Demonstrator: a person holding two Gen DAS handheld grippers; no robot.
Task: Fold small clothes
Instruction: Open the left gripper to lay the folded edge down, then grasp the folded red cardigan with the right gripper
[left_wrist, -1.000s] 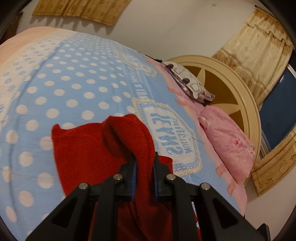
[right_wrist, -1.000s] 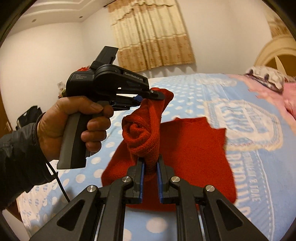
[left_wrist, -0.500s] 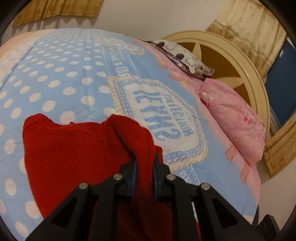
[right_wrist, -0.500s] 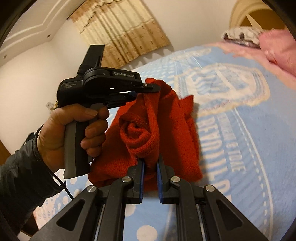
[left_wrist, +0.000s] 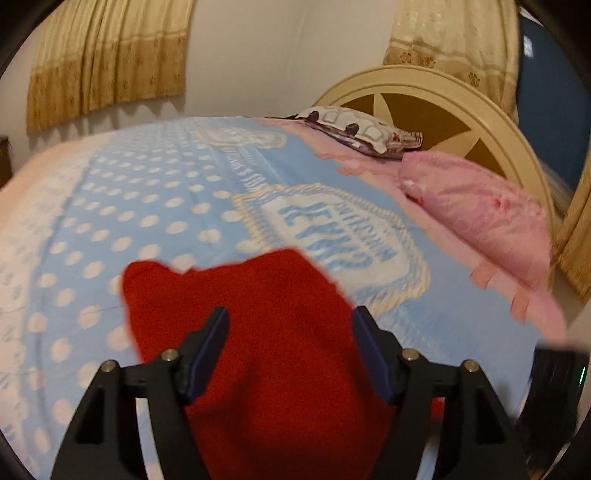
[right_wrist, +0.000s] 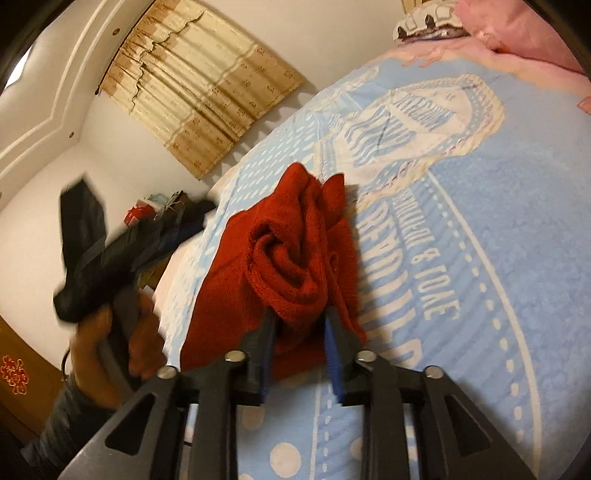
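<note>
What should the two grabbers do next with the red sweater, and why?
Probably pull both back. The left gripper and right gripper are opening, and the red sweater lies folded over on the bed. A bunched roll of knit sits between the right fingers, so backing out gently should keep the fold.

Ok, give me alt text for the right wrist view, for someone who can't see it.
The right gripper, jaws opening, has a bunched fold of a red knitted garment between its fingers, over a blue polka-dot bedspread. At left, blurred, a hand holds the left gripper; beige curtains hang behind.
</note>
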